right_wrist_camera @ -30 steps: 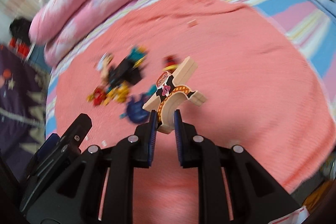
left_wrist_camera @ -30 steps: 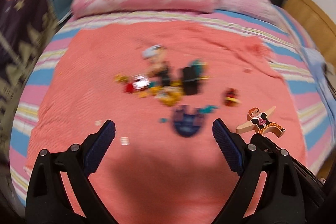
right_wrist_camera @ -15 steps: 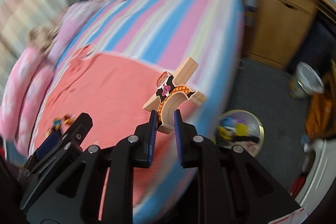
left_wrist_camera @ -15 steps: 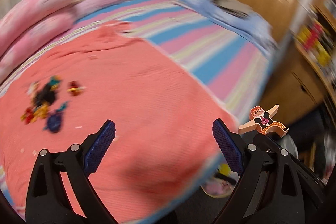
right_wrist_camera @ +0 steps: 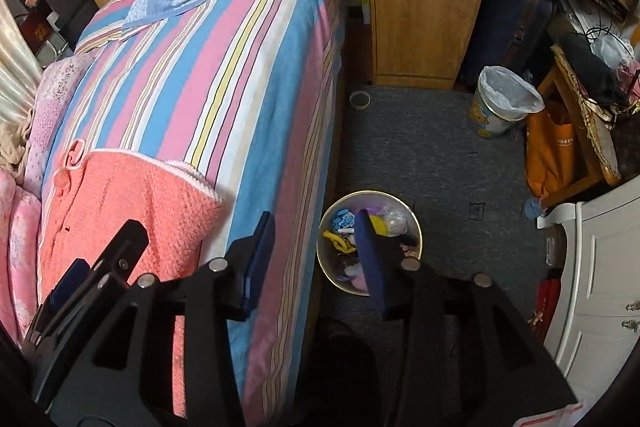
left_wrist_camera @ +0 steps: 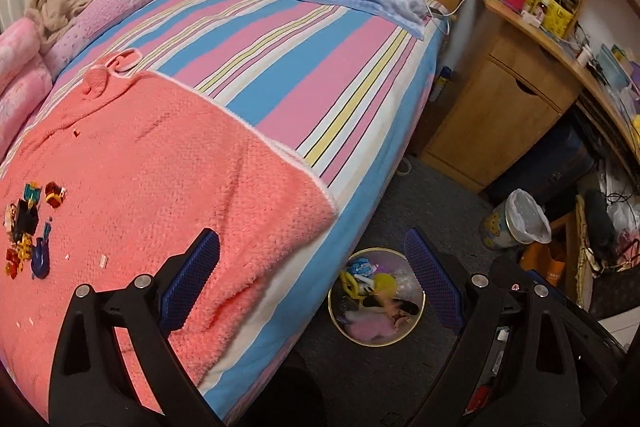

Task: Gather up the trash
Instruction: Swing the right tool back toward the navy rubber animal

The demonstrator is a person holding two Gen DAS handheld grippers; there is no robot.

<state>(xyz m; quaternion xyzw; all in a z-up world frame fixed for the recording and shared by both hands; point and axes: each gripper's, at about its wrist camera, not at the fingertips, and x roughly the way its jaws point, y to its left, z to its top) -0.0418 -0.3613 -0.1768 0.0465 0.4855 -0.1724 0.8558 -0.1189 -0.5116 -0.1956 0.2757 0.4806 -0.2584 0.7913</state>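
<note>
A round gold-rimmed bin (left_wrist_camera: 376,249) (right_wrist_camera: 370,192) stands on the grey floor beside the bed, full of colourful bits. My right gripper (right_wrist_camera: 314,249) is open right above it, nothing between its fingers. My left gripper (left_wrist_camera: 310,251) is open too, over the bed's edge and the bin. A heap of small toy pieces (left_wrist_camera: 26,227) lies at the far left on the coral blanket (left_wrist_camera: 160,167). Small scraps (left_wrist_camera: 104,261) lie near the heap. I cannot pick out the wooden figure for certain.
A second small bin with a white liner (left_wrist_camera: 520,219) (right_wrist_camera: 508,99) stands further off by the wooden desk cabinet (right_wrist_camera: 424,7). An orange bag (right_wrist_camera: 552,147), a stool and a white drawer unit (right_wrist_camera: 600,267) line the right side. The striped bed (right_wrist_camera: 220,67) fills the left.
Both grippers swung from the toy heap on the blanket to the bedside floor. The right gripper, shut on the wooden figure before, now stands open over the bin without it.
</note>
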